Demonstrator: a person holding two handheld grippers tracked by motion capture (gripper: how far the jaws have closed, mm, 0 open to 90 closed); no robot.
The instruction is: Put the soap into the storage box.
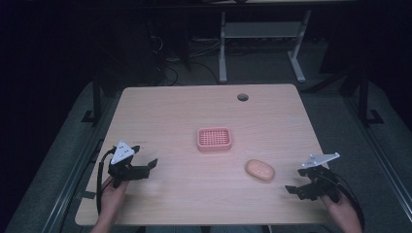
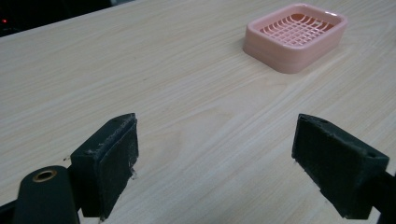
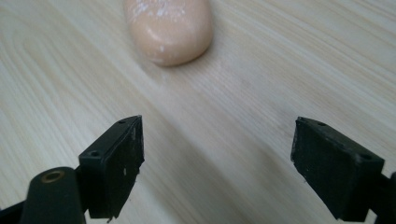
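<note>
A pink slotted soap dish (image 1: 214, 139) sits near the middle of the light wooden table (image 1: 184, 111). A peach bar of soap (image 1: 260, 170) lies to its right, nearer the front edge. My left gripper (image 1: 148, 166) rests at the front left, open, pointing toward the soap dish (image 2: 296, 35), which stands well ahead of its empty jaws. My right gripper (image 1: 294, 189) is at the front right, open, with nothing between the jaws. The soap (image 3: 169, 28) lies a short way ahead of it, slightly left of the gap.
A round cable hole (image 1: 242, 97) is in the table's far right part. Behind the table stand white desk legs (image 1: 222, 48) and cables on a dark floor. Metal rails run along both sides of the table.
</note>
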